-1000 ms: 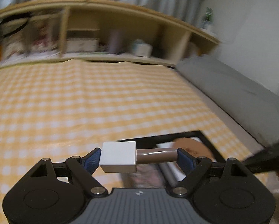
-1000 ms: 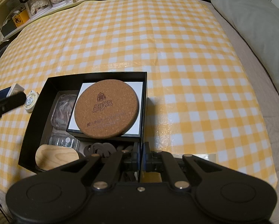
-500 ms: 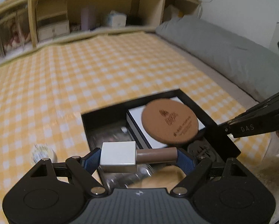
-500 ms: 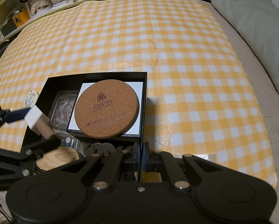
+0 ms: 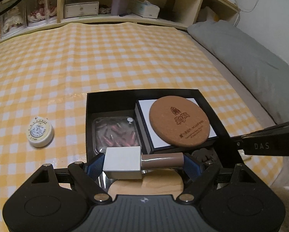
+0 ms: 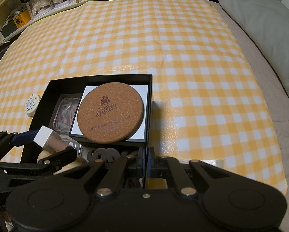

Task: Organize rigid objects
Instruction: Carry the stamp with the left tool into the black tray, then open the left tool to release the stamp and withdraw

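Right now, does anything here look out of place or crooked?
Yes. The round white case lies on the cloth outside the black box, apart from the other items. Inside, the cork coaster overhangs the white card's edges.

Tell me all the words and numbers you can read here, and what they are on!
"DAS": on the black right gripper arm, seen from the left wrist.
Cork coaster: a stamped logo, large characters and a smaller line, all too blurred to read.
Round white tape measure: tiny print on its label, too small to read.
Nothing else is readable.
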Demonstrator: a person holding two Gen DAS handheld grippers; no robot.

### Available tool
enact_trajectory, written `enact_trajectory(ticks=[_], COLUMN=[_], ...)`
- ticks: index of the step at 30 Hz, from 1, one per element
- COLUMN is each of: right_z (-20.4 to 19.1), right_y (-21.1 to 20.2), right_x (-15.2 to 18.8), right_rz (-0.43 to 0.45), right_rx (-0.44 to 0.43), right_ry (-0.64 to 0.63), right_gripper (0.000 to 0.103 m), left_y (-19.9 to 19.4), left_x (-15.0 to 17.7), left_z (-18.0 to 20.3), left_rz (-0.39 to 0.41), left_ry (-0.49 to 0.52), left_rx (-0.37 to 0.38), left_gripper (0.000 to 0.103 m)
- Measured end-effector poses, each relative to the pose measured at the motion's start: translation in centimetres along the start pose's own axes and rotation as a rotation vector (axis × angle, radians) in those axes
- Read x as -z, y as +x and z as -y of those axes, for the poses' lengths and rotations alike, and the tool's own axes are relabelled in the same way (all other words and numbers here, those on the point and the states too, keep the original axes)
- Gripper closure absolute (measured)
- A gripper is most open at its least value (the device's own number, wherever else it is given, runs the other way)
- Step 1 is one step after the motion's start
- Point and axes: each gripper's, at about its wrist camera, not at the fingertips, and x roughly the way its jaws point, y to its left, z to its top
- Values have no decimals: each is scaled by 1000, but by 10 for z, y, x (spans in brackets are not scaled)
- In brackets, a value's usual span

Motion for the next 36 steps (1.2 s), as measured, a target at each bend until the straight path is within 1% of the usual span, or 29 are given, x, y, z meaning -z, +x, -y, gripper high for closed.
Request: enact_trajectory(ticks=[3,6,8,17,28,31,36], right_z=[0,0,0,0,0,0,0], right_y=[0,0,0,0,1,0,0], right_x=[0,0,0,0,0,0,0], right_rz=[0,0,0,0,0,0,0], right_rx=[0,0,0,0,0,0,1], right_ry=[0,0,0,0,0,0,-1], right_gripper=[99,99,99,99,99,99,99], left_y=[1,1,0,-1,-6,-16,-41], left_x=[-1,-2,-2,0,-2,-7,-22], left_z=[1,0,-1,2,1,3,-4], left_rz=[-8,-12,-15,-21,-26,-1,93], left_ry=[4,4,5,29,28,35,25], left_rx=[-22,-22,-7,-8,0,-15,-45], left_gripper=[17,15,10,8,5,3,0])
